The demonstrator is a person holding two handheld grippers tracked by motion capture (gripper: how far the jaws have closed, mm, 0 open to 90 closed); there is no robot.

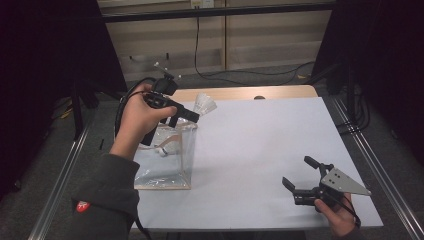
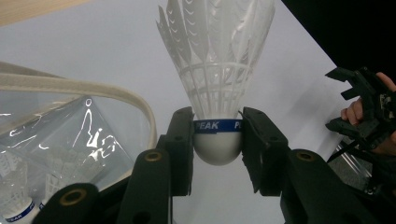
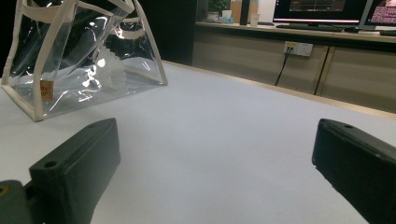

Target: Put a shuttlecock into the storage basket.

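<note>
White feathered shuttlecock (image 2: 217,70) is clamped at its rounded cork base between the two black jaws of the left gripper (image 2: 217,140); the blue band marked PEAK sits right at the pad line and the feather skirt fans out toward 12 o'clock in the left gripper view. In the high view the same shuttlecock (image 1: 205,104) is seen held in the air at about 10 o'clock from the table centre, just above the top edge of the clear plastic bag (image 1: 165,160), skirt pointing toward 3 o'clock. The left gripper (image 1: 192,115) is carried by the left hand (image 1: 137,117), which comes in from 7 o'clock in a dark sleeve. The bag stands on the white table surface (image 1: 250,150) at the 9 o'clock side, has cream edging and a cream strap, and more shuttlecocks (image 2: 18,200) are visible through its wall in the left gripper view. The right gripper (image 1: 301,176) is held low over the table at about 4 o'clock by the right hand (image 1: 340,215), well apart from the bag; its jaws are spread wide with nothing between them, and in the right gripper view bare table is seen between the two black pads, with the bag (image 3: 84,60) off at 10 o'clock.
</note>
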